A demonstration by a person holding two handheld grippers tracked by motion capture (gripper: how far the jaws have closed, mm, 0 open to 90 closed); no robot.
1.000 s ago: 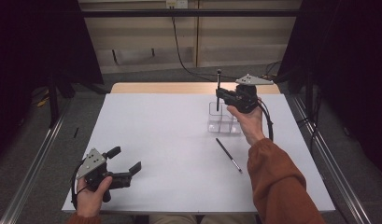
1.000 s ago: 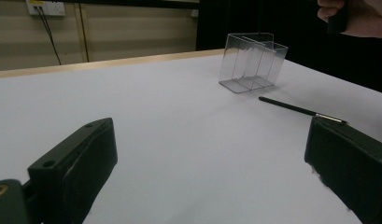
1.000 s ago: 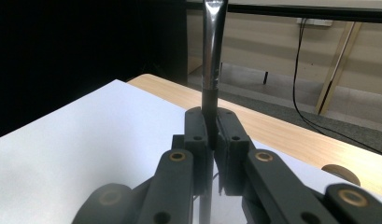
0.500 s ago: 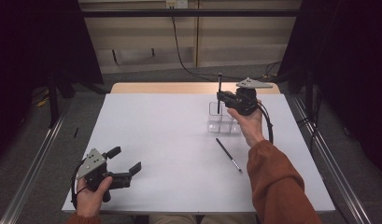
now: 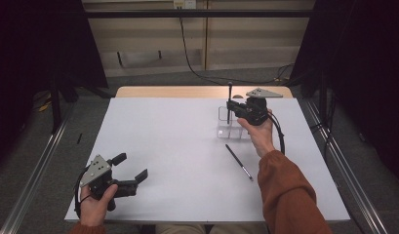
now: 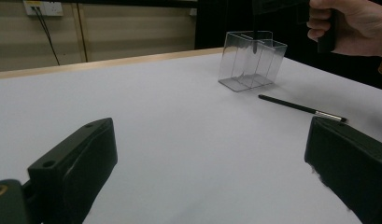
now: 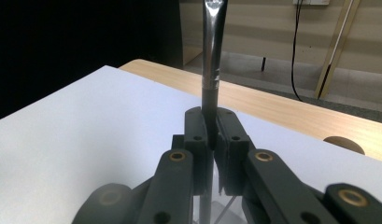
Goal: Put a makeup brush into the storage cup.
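Brush [image 5: 229, 100] in our right gripper [image 5: 234, 108] stands upright, pinched between the fingers, with its lower end reaching down into the clear divided holder [image 5: 232, 127] at the far right of the worktop [image 5: 177, 146]; in the right gripper view the shaft [image 7: 212, 70] rises straight up out of the closed fingers, and in the left gripper view its tip [image 6: 255, 39] hangs inside one of the compartments, though we cannot tell whether it touches the floor of the box [image 6: 251, 60]. We judge this to be the placing step: the brush is going into the holder and has not been let go. Next we would need to lower it until it rests, then part the fingers without tipping the light holder. A second brush [image 5: 238, 162] lies flat on the worktop just nearer to us than the holder, apart from it, probably the next one to collect. Our left gripper [image 5: 131, 170] rests at the near left corner, well apart from all this, its fingers [image 6: 74, 165] spread wide and holding nothing.
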